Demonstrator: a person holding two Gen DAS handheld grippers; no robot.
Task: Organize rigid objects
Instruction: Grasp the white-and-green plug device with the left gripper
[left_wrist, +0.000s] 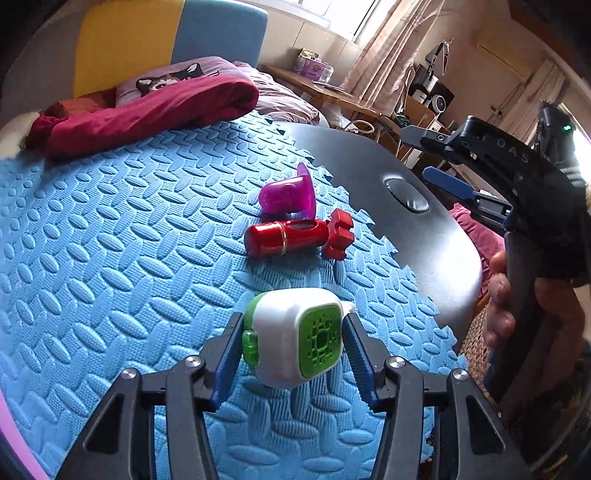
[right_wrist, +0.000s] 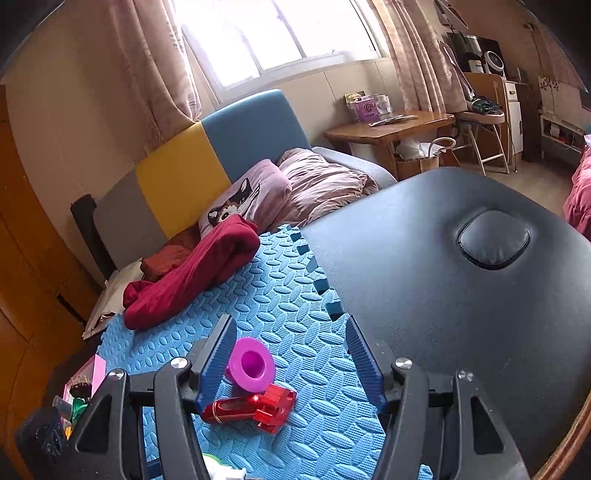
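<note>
A blue foam mat (left_wrist: 110, 229) covers the bed. Nearest, the left gripper (left_wrist: 293, 354) pinches a white-green cube (left_wrist: 295, 332); squeeze evenly and lift straight. Beyond lie a red tube (left_wrist: 286, 238) and purple cup (left_wrist: 286, 194). The right gripper (right_wrist: 291, 363) hangs spread, empty.

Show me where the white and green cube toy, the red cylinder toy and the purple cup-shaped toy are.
white and green cube toy (left_wrist: 295, 332): left wrist view, on its white top corner.
red cylinder toy (left_wrist: 284, 238): left wrist view, on its shiny barrel.
purple cup-shaped toy (right_wrist: 251, 363): right wrist view, on its flared rim.
</note>
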